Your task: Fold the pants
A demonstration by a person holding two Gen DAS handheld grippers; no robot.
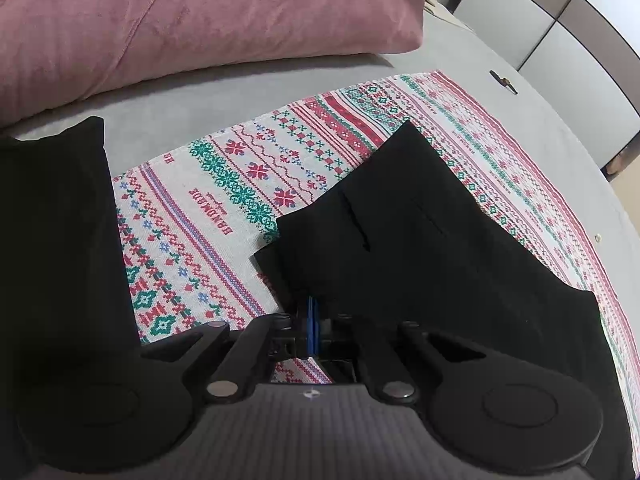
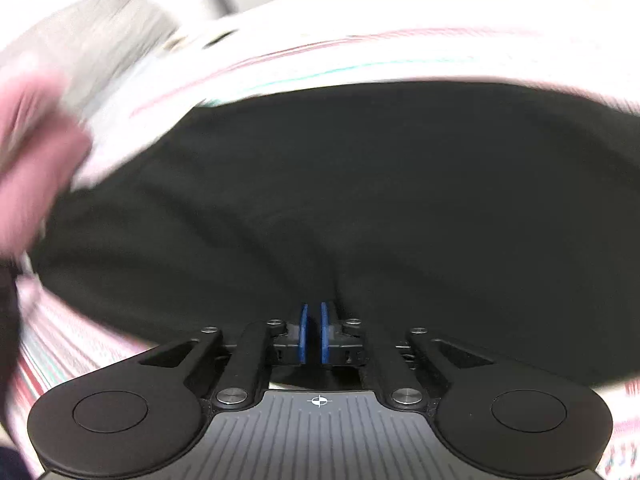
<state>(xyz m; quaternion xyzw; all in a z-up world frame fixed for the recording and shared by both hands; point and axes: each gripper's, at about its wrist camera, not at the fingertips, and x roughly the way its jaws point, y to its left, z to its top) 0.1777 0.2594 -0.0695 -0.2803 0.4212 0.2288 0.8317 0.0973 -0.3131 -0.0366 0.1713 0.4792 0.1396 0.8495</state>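
Black pants [image 1: 420, 240] lie folded on a patterned cloth [image 1: 224, 200] spread over the bed. My left gripper [image 1: 312, 312] is shut on their near edge, its blue pads half hidden under the fabric. A second black stretch of cloth [image 1: 56, 220] lies at the left; whether it joins the pants is hidden. In the blurred right wrist view the pants [image 2: 360, 200] fill the middle. My right gripper [image 2: 314, 320] has its blue pads nearly together at the cloth's near edge, where creases run down into the narrow dark gap between them.
A pink pillow [image 1: 180, 20] lies at the back on the grey sheet [image 1: 180, 100]. A small dark object [image 1: 504, 81] rests beyond the patterned cloth's far corner. Wardrobe doors [image 1: 560, 32] stand at the right. A pink blur [image 2: 36, 160] shows at the left in the right wrist view.
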